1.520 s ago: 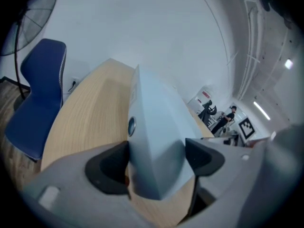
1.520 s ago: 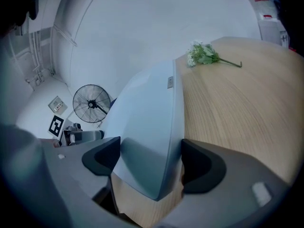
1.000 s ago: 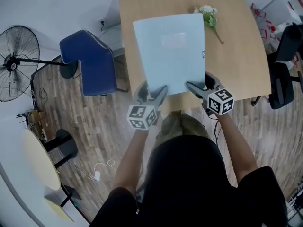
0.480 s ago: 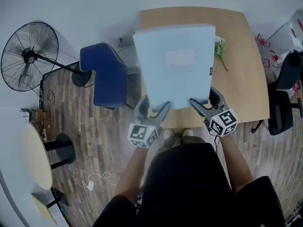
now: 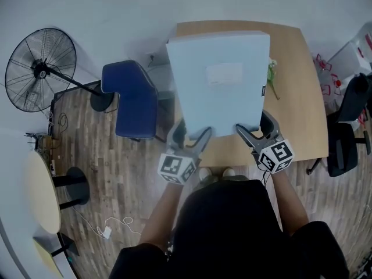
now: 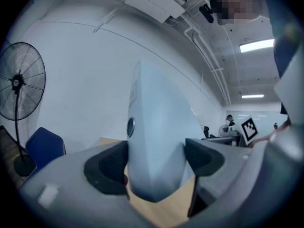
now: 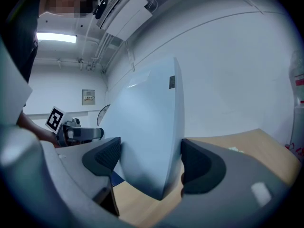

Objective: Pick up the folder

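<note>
A pale blue folder with a white label is held up above the wooden table, tilted toward me. My left gripper is shut on the folder's near left corner, and my right gripper is shut on its near right corner. In the left gripper view the folder stands edge-on between the dark pads, its spine hole showing. From the right gripper's camera the folder fills the gap between the pads.
A small white flower sprig lies on the table at the folder's right. A blue chair stands left of the table, a standing fan further left, a black office chair at the right, and a round side table lower left.
The folder has risen off the table and tipped up toward me in both grippers. The table and the flower sprig now look further away and sit higher in the head view.
</note>
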Motion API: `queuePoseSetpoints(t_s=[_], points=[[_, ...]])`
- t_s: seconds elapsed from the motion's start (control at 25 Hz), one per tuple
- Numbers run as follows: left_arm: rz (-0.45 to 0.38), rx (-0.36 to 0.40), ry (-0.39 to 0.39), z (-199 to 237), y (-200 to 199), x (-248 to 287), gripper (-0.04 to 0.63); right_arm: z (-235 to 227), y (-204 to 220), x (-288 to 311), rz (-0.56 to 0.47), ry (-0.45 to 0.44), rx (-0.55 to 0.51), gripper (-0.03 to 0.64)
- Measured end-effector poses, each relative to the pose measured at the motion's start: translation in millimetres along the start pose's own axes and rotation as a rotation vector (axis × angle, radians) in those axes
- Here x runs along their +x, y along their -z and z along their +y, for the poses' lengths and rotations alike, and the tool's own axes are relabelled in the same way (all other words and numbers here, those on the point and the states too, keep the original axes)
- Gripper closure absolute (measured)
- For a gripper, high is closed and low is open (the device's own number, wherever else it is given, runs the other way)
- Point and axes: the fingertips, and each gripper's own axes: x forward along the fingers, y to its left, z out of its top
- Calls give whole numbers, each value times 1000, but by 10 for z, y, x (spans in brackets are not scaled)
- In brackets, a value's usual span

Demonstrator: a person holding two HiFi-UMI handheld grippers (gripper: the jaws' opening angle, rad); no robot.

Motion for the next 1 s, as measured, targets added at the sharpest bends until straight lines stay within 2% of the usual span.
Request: queuePoseSetpoints(t_s=[0.32, 1.0], points=[[-8, 16, 7, -47, -49, 60, 215, -35, -63, -34, -12, 18, -38, 215], [1, 19, 8, -120, -21, 27, 212, 3, -14, -134, -5, 31, -27, 219]])
